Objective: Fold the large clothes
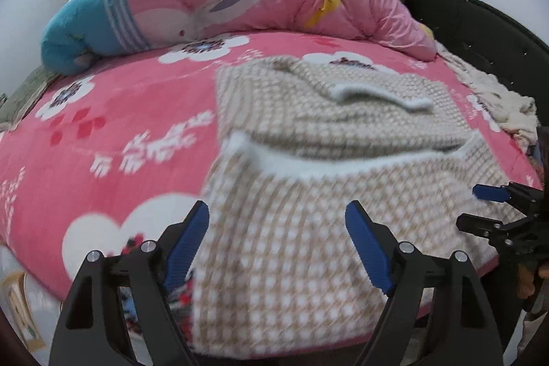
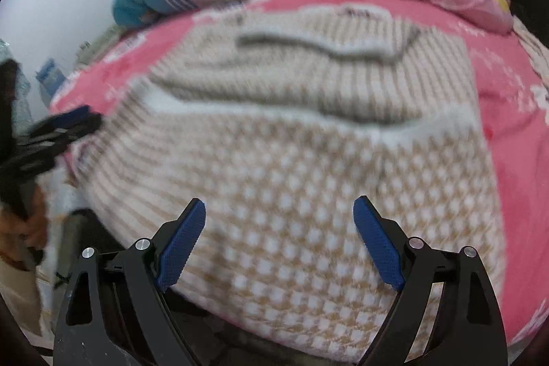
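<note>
Both grippers, left (image 1: 277, 216) and right (image 2: 279, 213), hover with jaws wide and empty over a beige checked sweater (image 1: 308, 194) on a pink bed (image 1: 103, 132); no legible writing.

Both handheld grippers are built alike: matte black, angular plastic frames with triangular cut-outs. The left gripper (image 1: 277, 215) and the right gripper (image 2: 279, 211) each carry two fingers (image 2: 182, 242) faced with ribbed, royal-blue pads (image 1: 369, 249). Round silver pivot screws (image 1: 94, 255) stud the black linkage arms.
</note>
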Action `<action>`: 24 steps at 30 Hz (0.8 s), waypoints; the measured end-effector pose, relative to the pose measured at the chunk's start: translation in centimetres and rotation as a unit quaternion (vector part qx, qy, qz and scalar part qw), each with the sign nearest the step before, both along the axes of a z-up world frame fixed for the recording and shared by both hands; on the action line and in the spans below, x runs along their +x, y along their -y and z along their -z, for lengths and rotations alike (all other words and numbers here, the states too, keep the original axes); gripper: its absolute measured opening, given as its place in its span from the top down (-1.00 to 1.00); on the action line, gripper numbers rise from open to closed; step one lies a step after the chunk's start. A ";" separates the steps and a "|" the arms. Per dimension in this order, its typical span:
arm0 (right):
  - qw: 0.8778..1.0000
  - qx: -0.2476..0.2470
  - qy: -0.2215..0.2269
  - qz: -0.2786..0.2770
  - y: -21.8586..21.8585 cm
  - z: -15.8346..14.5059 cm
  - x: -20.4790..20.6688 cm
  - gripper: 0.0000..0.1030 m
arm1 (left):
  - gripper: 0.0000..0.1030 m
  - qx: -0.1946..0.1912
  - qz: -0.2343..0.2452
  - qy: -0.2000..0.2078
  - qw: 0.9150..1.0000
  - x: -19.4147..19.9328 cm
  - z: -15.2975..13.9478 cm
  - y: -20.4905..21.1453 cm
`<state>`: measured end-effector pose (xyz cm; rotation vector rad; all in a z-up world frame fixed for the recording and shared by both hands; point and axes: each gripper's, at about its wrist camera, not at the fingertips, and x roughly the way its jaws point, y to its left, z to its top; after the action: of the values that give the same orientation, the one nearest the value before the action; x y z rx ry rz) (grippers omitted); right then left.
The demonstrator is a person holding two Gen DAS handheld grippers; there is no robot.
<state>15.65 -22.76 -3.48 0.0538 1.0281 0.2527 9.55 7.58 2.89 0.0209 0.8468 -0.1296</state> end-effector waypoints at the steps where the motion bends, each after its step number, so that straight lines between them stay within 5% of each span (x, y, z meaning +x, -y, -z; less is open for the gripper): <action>1: 1.000 -0.001 0.005 0.000 -0.1 -0.1 -0.3 -0.63 | -0.55 0.005 -0.006 0.003 1.000 -0.5 0.2 -0.3; 6: 1.000 0.007 0.029 -0.001 -0.1 -1.2 -0.8 -0.63 | -0.55 -0.006 -0.016 0.034 0.999 -2.2 -0.1 -1.6; 12: 1.000 -0.003 0.026 -0.002 -0.2 0.9 -0.7 -0.63 | -0.55 -0.011 -0.013 0.051 0.999 -2.4 -0.1 -2.6; 19: 1.000 -0.005 0.023 -0.006 -0.5 0.8 -0.8 -0.63 | -0.17 -0.061 -0.001 0.025 0.998 -0.4 1.1 -3.7; 24: 1.000 -0.007 0.020 -0.004 -0.5 0.7 -0.7 -0.63 | -0.13 -0.077 -0.006 0.003 0.997 2.3 2.4 -4.0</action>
<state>14.93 -22.29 -4.13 0.0321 0.9897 0.2528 11.81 11.60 0.50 -0.1290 0.8288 -0.1823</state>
